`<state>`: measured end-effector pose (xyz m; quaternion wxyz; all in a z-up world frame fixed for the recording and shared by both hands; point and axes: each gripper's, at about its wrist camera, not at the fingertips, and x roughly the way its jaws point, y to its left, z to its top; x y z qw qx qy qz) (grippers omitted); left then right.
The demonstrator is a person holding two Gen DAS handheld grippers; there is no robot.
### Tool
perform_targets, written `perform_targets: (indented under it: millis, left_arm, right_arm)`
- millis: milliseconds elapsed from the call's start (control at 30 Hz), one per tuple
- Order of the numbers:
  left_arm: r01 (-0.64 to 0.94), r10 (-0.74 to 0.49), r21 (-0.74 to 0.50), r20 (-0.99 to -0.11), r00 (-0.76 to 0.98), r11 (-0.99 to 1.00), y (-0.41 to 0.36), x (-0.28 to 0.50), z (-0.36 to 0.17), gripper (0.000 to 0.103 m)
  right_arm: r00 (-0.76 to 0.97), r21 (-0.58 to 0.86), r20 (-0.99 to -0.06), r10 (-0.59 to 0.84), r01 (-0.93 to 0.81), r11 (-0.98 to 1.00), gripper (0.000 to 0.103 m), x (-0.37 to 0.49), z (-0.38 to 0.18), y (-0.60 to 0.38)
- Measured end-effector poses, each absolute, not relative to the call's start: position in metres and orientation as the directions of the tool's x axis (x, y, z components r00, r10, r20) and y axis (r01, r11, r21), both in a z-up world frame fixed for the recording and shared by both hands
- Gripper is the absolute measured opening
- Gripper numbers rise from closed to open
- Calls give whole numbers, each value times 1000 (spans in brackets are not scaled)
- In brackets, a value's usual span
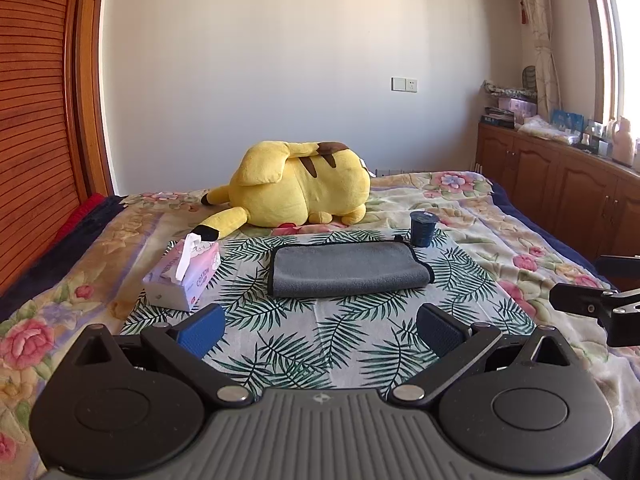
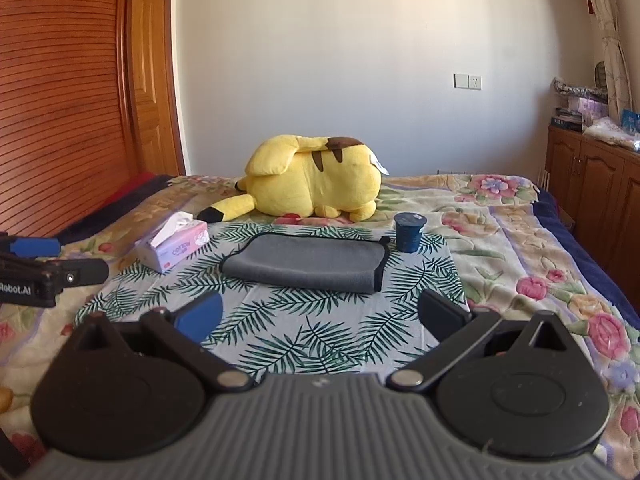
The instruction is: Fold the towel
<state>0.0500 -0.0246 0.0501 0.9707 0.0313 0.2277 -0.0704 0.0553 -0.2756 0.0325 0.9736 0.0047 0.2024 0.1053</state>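
Note:
A grey towel (image 1: 348,268) with black trim lies folded on a palm-leaf cloth (image 1: 320,344) on the bed; it also shows in the right wrist view (image 2: 308,266). My left gripper (image 1: 320,330) is open and empty, held above the cloth a short way in front of the towel. My right gripper (image 2: 320,318) is open and empty, also in front of the towel. Each gripper shows at the edge of the other's view: the right one (image 1: 600,304), the left one (image 2: 40,272).
A pink tissue box (image 1: 184,274) sits left of the towel. A dark blue cup (image 1: 422,230) stands at the towel's far right corner. A yellow plush toy (image 1: 300,188) lies behind. Wooden cabinets (image 1: 560,192) line the right; a wooden headboard (image 1: 36,140) is on the left.

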Motion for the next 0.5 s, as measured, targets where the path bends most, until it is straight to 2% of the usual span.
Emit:
perform_targets:
  millis: [500]
  left_arm:
    - [123, -106, 6, -466, 878, 992, -10, 26, 19, 87]
  right_arm:
    - [892, 40, -403, 206, -208, 977, 103, 38, 21, -266]
